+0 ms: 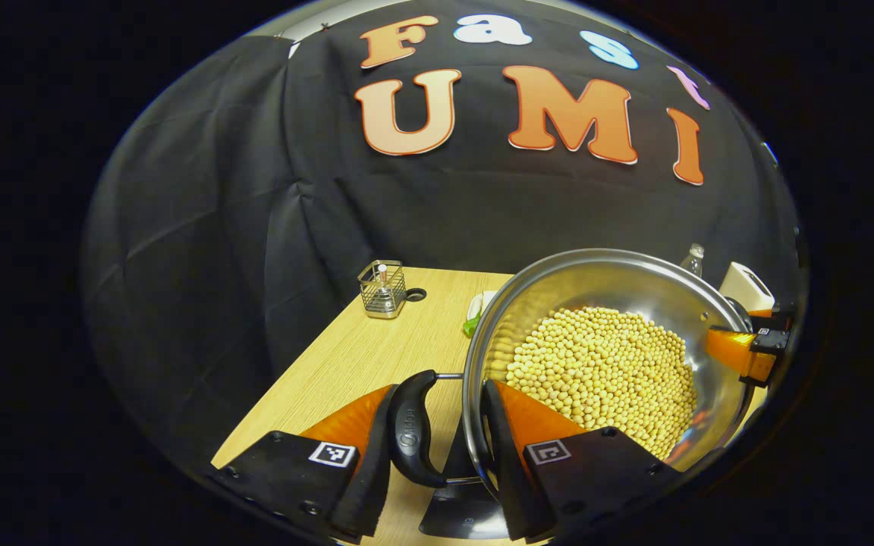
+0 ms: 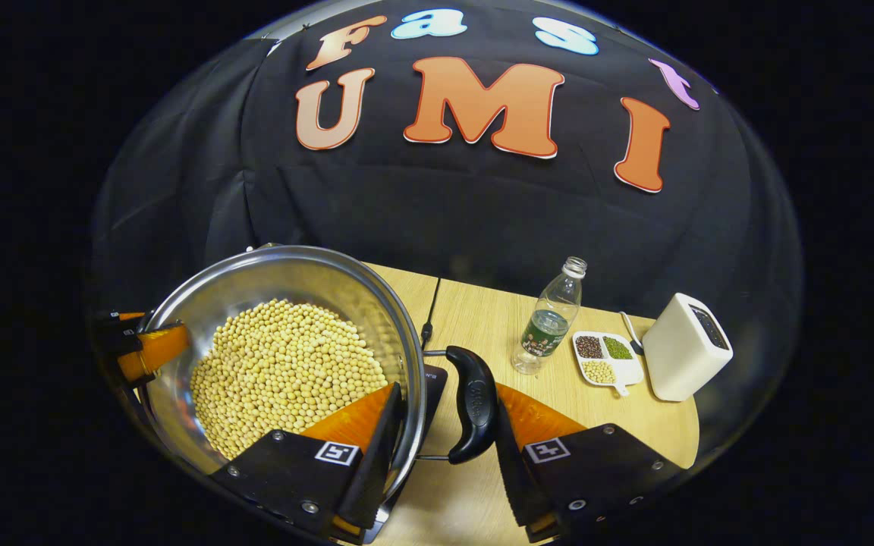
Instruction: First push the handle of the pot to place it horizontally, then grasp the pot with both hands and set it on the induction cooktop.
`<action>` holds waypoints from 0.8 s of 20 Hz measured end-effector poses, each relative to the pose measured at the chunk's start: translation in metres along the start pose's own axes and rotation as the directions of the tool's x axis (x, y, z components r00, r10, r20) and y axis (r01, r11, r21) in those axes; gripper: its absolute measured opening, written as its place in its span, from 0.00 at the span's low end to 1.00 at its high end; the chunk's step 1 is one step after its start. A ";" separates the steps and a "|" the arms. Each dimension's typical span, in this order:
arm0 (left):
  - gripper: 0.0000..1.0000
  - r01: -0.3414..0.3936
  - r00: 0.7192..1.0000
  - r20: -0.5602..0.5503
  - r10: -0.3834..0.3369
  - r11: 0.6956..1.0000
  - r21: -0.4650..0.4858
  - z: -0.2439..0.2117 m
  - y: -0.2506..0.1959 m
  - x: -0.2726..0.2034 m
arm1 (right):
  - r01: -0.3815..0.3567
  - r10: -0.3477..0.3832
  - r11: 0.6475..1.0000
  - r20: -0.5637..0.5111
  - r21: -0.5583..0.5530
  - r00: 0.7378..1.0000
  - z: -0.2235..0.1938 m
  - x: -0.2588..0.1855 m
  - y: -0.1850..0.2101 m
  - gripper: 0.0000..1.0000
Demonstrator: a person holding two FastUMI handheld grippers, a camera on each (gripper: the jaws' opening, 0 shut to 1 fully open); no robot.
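Left claw (image 1: 437, 462): straddles pot's near black handle (image 1: 412, 432), fingers apart, contact unclear.
Right claw (image 2: 444, 462): same on other handle (image 2: 473, 413).
Pot (image 1: 596, 288): full of beans, between both claws; lifted or resting, cannot tell.
Progress: 2-hand hold being set; cooktop (image 1: 461, 516) dark, lower centre.
Room: bottle (image 2: 552, 318), tray (image 2: 605, 358), box (image 2: 683, 347) right; tabletop (image 1: 361, 356) edge lower left.

The pot (image 1: 604, 356) holds a heap of beans (image 1: 604, 375) and sits over the bench (image 1: 353, 356). In the left gripper view, a wire basket (image 1: 382, 288) stands behind and to the left of it, near the bench's far edge. In the right gripper view, a bottle (image 2: 551, 318) stands right of the pot, then a divided dish (image 2: 605, 356), then a box (image 2: 683, 347) farthest right.
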State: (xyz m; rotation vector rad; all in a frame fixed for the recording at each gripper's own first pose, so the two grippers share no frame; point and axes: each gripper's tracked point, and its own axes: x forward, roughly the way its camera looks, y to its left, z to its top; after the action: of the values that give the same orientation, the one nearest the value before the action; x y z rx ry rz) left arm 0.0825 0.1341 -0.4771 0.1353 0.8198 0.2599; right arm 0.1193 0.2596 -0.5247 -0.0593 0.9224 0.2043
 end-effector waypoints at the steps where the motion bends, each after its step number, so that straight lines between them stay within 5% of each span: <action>1: 0.67 -0.006 1.000 -0.020 0.006 1.000 0.004 -0.002 -0.001 -0.001 | -0.006 0.006 1.000 -0.019 -0.002 1.000 -0.006 0.004 0.003 0.65; 16: 0.68 0.016 0.993 -0.118 -0.016 1.000 -0.002 -0.001 -0.002 0.005 | 0.006 -0.007 1.000 -0.098 -0.009 0.995 -0.036 0.046 0.005 0.65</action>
State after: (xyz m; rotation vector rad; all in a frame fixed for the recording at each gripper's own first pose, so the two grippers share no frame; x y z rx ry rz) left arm 0.0851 0.1335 -0.4816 0.1133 0.9379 0.2549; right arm 0.1169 0.2658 -0.5826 -0.0809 1.0194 0.2007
